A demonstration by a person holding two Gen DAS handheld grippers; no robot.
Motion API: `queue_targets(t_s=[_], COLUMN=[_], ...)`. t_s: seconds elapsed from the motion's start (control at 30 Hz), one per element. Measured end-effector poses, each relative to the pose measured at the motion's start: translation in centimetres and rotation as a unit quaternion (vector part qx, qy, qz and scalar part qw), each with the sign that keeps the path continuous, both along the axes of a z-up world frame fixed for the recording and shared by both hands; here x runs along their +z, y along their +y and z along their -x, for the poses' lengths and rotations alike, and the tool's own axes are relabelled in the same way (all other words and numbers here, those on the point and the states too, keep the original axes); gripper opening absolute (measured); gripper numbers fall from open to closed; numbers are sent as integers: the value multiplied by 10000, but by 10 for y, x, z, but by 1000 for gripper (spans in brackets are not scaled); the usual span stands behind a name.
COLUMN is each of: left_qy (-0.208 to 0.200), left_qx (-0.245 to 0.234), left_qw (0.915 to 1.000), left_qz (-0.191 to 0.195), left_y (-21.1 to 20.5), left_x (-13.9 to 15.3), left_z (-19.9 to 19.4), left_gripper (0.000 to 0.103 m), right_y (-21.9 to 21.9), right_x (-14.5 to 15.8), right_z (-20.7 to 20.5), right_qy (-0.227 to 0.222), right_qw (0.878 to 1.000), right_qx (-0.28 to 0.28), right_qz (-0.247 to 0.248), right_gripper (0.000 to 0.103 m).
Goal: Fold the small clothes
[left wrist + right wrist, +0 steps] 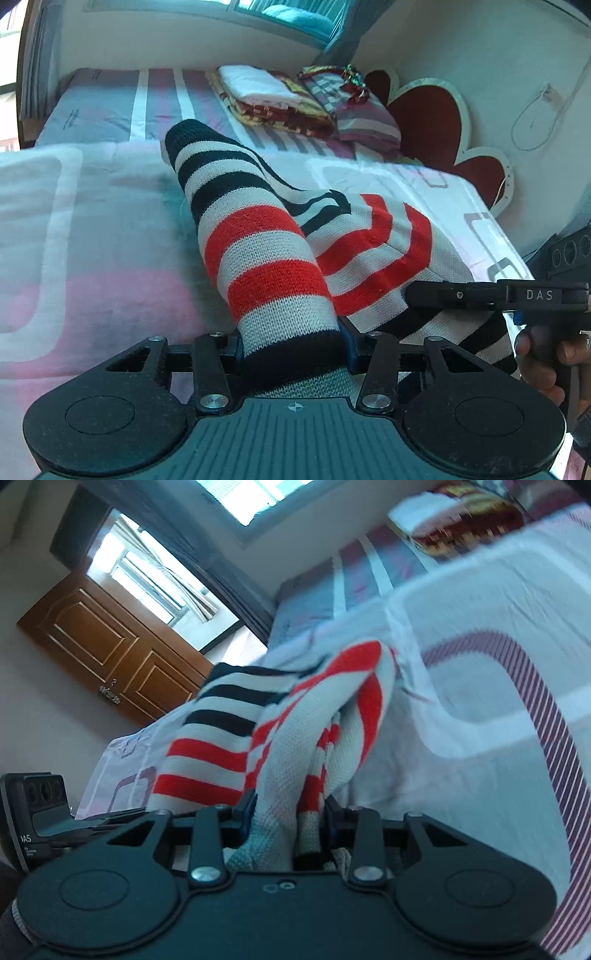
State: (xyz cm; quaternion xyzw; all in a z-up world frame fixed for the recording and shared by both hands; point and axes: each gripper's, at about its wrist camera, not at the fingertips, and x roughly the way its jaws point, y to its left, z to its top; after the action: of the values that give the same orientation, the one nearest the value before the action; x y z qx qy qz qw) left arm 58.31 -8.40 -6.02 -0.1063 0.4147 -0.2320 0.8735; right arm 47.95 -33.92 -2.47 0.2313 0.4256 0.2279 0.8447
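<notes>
Left wrist view: both grippers' fingers clamp the striped garment, its sleeve pointing away up the bed.

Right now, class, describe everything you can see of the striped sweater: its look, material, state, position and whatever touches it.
The striped sweater is a knitted garment with white, red and black bands. It lies rumpled on the pale bedcover, one sleeve stretched toward the left gripper, which is shut on its black-banded end. The right gripper is shut on bunched white and red folds. In the left wrist view, the right gripper's finger lies across the sweater's lower edge.
</notes>
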Motion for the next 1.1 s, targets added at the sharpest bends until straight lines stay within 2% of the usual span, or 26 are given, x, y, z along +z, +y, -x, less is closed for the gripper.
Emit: queue_targets(t_s=[0.2,0.37,0.5,0.73,0.83,1.03,1.1], left_qy=[-244,-340,-306,-46,37,282,333], left_qx=[124,393,719,1259,1397,1683,1842], left_qw=[9996,9986,9969,9915,9894,9849,9823], left_qz=[23,-25,-112,-320,-383,-288,-87], left_y=[33,83,135,222,245,271,276], left_x=[31,47,48,24,9,-36,-54], left_z=[29,57,82,123,138,154,161], left_gripper=[46,46,46,46,47,47,54], right_y=[23,72,122,211,238,267,265], right_x=[29,44,45,16,3,-23,-35], right_z=[16,23,23,20,24,33,34], right_qy=[-260,-431,-480,-299,-178,94,232], right_qw=[9995,9978,9953,9889,9860,9829,9833], right_qx=[153,458,822,1455,1657,1827,1802], right_qz=[125,211,183,1,-103,-200,-91], right_gripper=[34,34,34,34,34,34,34])
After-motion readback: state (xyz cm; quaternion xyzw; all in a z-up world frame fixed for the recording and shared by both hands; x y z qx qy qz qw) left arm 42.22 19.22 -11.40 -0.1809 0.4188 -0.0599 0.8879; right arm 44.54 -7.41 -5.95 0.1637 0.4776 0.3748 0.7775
